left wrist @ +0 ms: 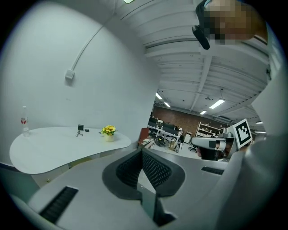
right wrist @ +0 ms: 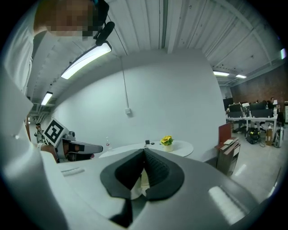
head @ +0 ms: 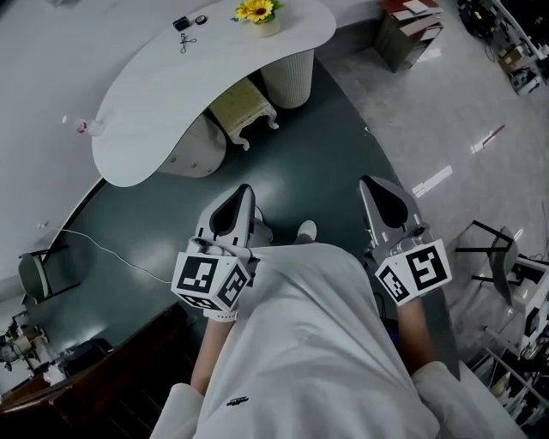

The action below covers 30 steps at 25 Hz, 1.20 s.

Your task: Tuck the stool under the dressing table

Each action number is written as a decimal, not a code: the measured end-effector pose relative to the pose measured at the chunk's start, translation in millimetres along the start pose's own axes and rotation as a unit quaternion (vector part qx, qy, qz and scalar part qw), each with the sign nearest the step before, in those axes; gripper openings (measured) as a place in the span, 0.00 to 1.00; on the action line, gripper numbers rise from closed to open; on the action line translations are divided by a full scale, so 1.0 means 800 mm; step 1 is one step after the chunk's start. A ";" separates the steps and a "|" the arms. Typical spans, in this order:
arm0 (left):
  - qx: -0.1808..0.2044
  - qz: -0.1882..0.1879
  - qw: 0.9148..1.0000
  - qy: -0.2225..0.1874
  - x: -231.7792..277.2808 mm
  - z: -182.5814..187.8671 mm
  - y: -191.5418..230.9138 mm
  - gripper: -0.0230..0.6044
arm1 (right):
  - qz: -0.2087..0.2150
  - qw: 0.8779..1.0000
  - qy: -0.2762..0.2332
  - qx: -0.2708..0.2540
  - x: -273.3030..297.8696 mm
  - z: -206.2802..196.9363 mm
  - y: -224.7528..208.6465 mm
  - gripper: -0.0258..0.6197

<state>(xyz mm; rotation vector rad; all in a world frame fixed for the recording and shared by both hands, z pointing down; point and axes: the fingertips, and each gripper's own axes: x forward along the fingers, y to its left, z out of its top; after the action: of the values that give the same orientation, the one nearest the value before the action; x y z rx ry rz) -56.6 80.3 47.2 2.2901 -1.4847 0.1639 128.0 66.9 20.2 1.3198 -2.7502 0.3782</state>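
While both hands hovered out in front of the person's white shirt (head: 317,343), the left gripper (head: 244,190) had its jaws pressed together with nothing between them. The right gripper (head: 371,182) matched it, jaws closed and empty. Both pointed toward twelve o'clock, side by side but well apart. Beneath them lay the dark green floor (head: 326,159). Further out, at twelve o'clock from the left gripper, the stool (head: 243,107) stood between the two ribbed pedestals (head: 289,75). Its cream seat sat partly beneath the tabletop edge, and its near legs showed on the person's side. Over it ran the dressing table (head: 146,103), white and curved. On top, a pot of yellow flowers (head: 259,15) sat at the two o'clock end, with small dark items (head: 184,27) near it at nine o'clock and a bottle (head: 84,126) at the far eight o'clock end. A cabinet (head: 410,33) stood at one o'clock from the right gripper
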 end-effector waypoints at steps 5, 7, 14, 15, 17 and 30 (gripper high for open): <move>0.035 -0.007 0.999 -0.014 -0.013 0.012 -0.015 0.05 | -0.015 1.000 -0.013 -0.005 -0.007 0.006 0.007 0.06; 0.030 -0.007 0.999 -0.018 -0.016 0.018 -0.013 0.05 | -0.010 1.000 -0.014 -0.003 -0.002 0.007 0.011 0.06; 0.012 -0.012 1.000 -0.012 -0.015 0.015 -0.017 0.05 | -0.004 0.999 -0.031 -0.013 -0.004 0.014 0.021 0.06; 0.011 -0.012 1.000 -0.011 -0.015 0.014 -0.017 0.05 | -0.006 0.999 -0.034 -0.014 -0.005 0.017 0.020 0.06; 0.009 -0.013 1.000 -0.011 -0.013 0.013 -0.018 0.05 | -0.010 0.999 -0.035 -0.014 -0.006 0.019 0.017 0.06; 0.006 -0.010 1.000 -0.002 -0.016 0.004 -0.022 0.05 | -0.017 0.999 -0.027 -0.001 -0.007 0.005 0.013 0.06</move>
<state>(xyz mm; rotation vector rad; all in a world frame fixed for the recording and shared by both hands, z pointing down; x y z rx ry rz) -46.9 96.0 35.4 2.3157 -1.4660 0.1623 123.6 76.3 13.4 1.3954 -2.7655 0.3442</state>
